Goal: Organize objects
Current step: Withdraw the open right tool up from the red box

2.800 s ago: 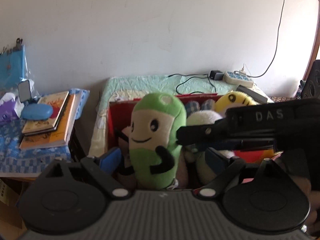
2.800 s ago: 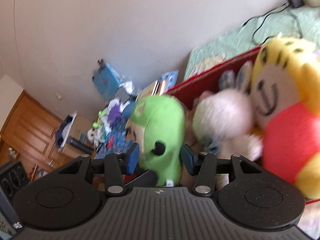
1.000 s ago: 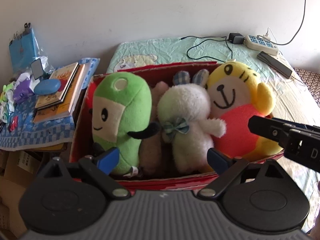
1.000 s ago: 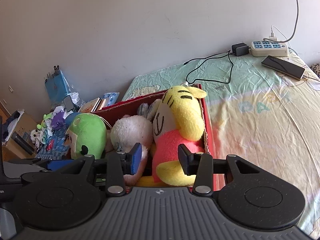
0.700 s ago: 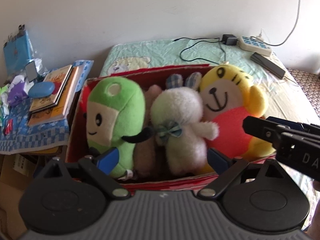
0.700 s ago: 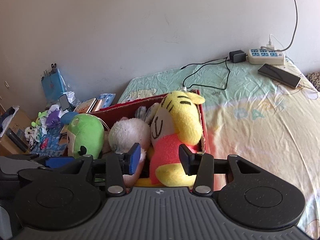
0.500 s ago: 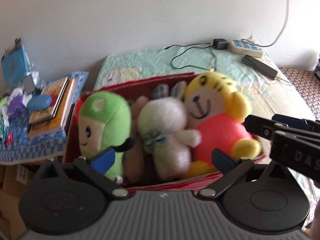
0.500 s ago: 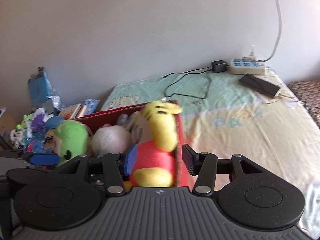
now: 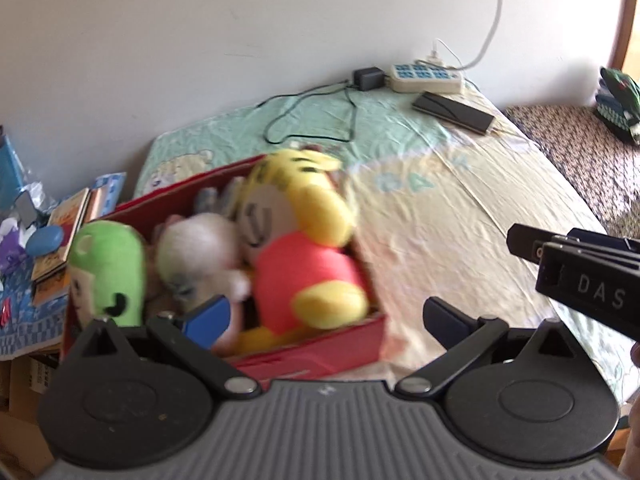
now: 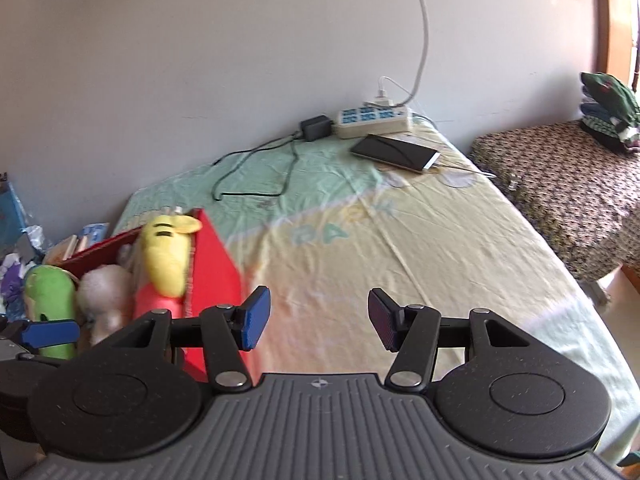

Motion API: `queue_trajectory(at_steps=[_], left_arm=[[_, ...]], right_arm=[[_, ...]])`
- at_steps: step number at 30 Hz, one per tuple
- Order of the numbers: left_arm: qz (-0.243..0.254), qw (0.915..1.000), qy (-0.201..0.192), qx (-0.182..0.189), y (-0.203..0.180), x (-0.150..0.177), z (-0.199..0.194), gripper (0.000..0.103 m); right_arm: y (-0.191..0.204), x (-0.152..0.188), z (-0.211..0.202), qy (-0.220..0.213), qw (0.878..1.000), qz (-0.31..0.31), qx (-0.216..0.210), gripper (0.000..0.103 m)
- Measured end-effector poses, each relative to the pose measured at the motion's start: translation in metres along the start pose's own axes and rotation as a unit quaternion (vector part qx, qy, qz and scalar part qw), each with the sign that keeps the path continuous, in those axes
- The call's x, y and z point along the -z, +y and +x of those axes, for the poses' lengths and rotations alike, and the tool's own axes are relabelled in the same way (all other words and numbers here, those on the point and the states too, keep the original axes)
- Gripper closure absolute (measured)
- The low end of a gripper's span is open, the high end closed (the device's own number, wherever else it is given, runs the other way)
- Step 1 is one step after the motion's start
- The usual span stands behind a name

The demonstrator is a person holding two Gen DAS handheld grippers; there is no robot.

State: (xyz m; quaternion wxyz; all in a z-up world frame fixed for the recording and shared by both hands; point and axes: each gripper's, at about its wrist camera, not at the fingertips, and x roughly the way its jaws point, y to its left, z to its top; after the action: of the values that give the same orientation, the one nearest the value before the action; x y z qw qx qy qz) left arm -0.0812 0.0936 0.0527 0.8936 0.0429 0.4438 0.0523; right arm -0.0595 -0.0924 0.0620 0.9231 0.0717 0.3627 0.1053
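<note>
Plush toys sit packed in a red cardboard box at the bed's left end, its long axis running along that edge. Largest is the yellow tiger plush in a red shirt at the box's right end, upright with its head toward the wall. Beside it sits a white bunny plush, then a green bean plush at the left end, also upright. Both are blurred. Along the bed's far edge lie a power strip, a phone and a black charger. The left gripper and right gripper both hang over the bed with jaws spread wide, holding nothing.
</note>
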Motion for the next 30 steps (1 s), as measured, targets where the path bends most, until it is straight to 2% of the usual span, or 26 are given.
queue_trajectory(at_steps=[8, 15, 22, 26, 30], left_arm=[[0.010, 0.9998, 0.016, -0.004, -0.038, 0.003, 0.005, 0.001], [-0.005, 0.9994, 0.023, -0.026, -0.047, 0.005, 0.004, 0.001], [-0.040, 0.9970, 0.023, -0.063, -0.033, 0.009, -0.004, 0.001], [-0.055, 0.9944, 0.023, -0.087, -0.016, 0.014, -0.010, 0.001], [-0.070, 0.9929, 0.020, -0.094, 0.009, 0.016, -0.018, 0.001]], right_arm=[[-0.028, 0.006, -0.002, 0.016, 1.000, -0.002, 0.018, 0.045], [-0.036, 0.005, 0.005, 0.028, 1.000, -0.012, -0.008, 0.045], [-0.024, 0.001, 0.005, 0.024, 0.998, -0.039, -0.053, 0.042], [-0.003, -0.001, 0.010, 0.030, 0.995, -0.053, -0.075, 0.042], [0.021, -0.001, 0.011, 0.031, 0.994, -0.061, -0.084, 0.041]])
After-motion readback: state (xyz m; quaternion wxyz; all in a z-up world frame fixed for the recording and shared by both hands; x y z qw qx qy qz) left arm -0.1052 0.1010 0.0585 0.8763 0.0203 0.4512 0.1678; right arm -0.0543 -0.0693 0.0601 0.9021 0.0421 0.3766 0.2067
